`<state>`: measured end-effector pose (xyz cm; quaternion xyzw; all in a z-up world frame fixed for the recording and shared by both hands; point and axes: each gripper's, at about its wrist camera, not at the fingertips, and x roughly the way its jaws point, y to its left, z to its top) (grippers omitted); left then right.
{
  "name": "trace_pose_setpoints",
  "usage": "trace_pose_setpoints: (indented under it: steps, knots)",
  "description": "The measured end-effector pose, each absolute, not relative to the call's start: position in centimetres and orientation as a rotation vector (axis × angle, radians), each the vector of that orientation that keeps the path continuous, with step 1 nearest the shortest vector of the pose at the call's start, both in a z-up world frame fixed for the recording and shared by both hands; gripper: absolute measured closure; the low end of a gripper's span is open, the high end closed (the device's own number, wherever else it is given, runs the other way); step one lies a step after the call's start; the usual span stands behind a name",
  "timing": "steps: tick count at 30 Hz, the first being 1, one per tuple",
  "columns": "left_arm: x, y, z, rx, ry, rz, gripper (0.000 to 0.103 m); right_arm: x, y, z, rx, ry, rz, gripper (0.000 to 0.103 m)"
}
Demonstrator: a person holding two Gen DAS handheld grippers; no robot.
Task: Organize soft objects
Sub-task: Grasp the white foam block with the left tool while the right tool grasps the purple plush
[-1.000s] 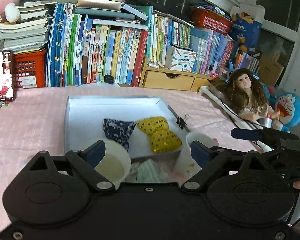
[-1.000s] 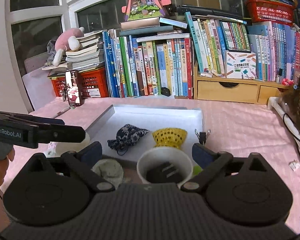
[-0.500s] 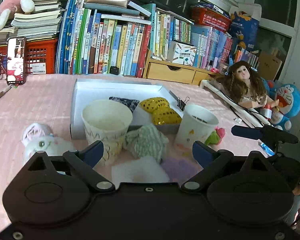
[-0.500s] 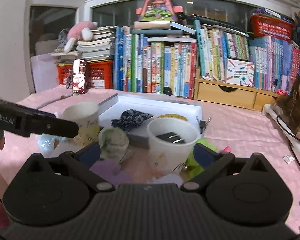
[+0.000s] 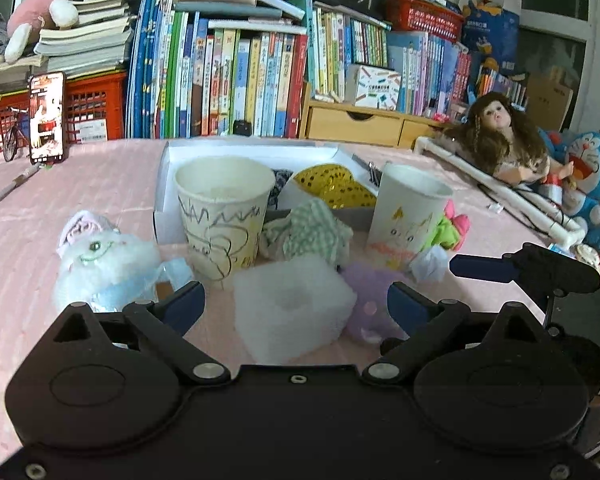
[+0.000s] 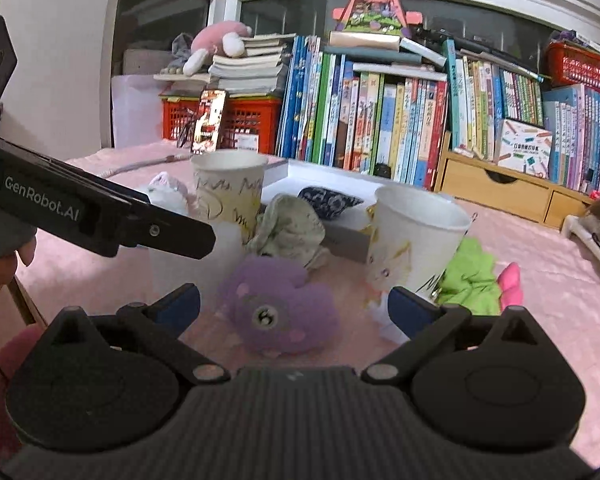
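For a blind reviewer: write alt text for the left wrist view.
The left gripper, jaws open, frames a white foam block on a pink tablecloth. Behind stand two scribbled paper cups, a checked cloth between them and a fluffy white toy at left, before a white tray.

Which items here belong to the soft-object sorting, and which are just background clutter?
Job items: white foam block, purple plush, green checked cloth, white fluffy toy, green and pink plush, white tray already holding the navy pouch and yellow sequin bow.

Lying about: two paper cups, books, doll, phone.
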<state>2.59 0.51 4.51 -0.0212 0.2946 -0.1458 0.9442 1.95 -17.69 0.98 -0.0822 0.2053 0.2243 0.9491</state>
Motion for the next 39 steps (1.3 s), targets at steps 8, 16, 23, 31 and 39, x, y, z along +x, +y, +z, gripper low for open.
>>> trace_pose_setpoints:
  steps: [8, 16, 23, 31, 39]
  knots:
    - [3.0, 0.2, 3.3, -0.044, 0.620, -0.277, 0.005, 2.2, -17.2, -0.1, -0.177, 0.449, 0.437, 0.002]
    - [3.8, 0.0, 2.7, -0.084, 0.635, -0.256, 0.015, 2.7, -17.0, -0.6, -0.165, 0.461, 0.421, 0.007]
    - [4.2, -0.1, 2.4, -0.112, 0.654, -0.258, 0.032, 3.1, -16.6, -0.7, -0.161, 0.474, 0.424, 0.012]
    - [4.3, -0.2, 2.3, -0.111, 0.653, -0.257, 0.035, 3.4, -16.3, -0.9, -0.155, 0.490, 0.430, 0.017]
    - [4.2, -0.3, 2.7, -0.092, 0.635, -0.252, 0.036, 3.5, -16.4, -0.9, -0.146, 0.495, 0.428, 0.023]
